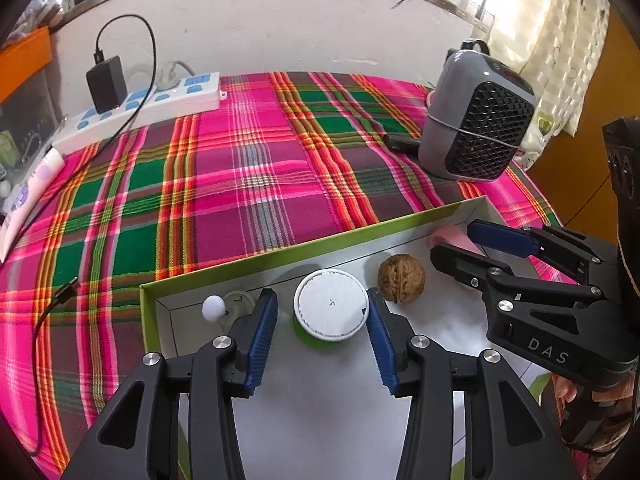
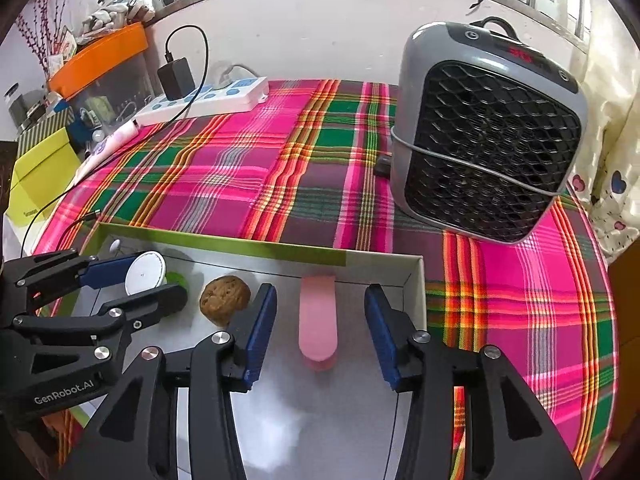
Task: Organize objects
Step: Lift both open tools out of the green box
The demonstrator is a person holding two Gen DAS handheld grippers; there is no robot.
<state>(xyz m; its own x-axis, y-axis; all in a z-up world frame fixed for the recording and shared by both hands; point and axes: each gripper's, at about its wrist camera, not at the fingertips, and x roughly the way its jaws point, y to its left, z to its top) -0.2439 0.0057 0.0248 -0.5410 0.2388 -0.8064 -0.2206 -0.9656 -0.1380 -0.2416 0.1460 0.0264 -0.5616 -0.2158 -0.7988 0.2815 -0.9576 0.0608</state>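
In the shallow green-edged box (image 1: 224, 267) a little green cup with a white lid (image 1: 331, 309) stands between the blue pads of my left gripper (image 1: 322, 320), whose fingers are spread to either side of it with a sliver of gap showing, not clamped. Just to its right lies a walnut (image 1: 401, 278), and beyond that, by the box's right wall, a pink oblong piece (image 2: 318, 320) (soft plastic or an eraser, I can't tell which) lies lengthwise between the parted fingers of my right gripper (image 2: 320, 324), touching neither pad. At the box's far left corner sits a small white ball (image 1: 212, 306) against a pale round fitting. The box rests on a pink, green and red plaid cloth (image 1: 248, 160). Farther back, a grey fan heater (image 2: 486, 136) stands at the right, and a white power strip (image 1: 144, 104) with a black adapter (image 1: 106, 82) plugged in lies along the wall at left.
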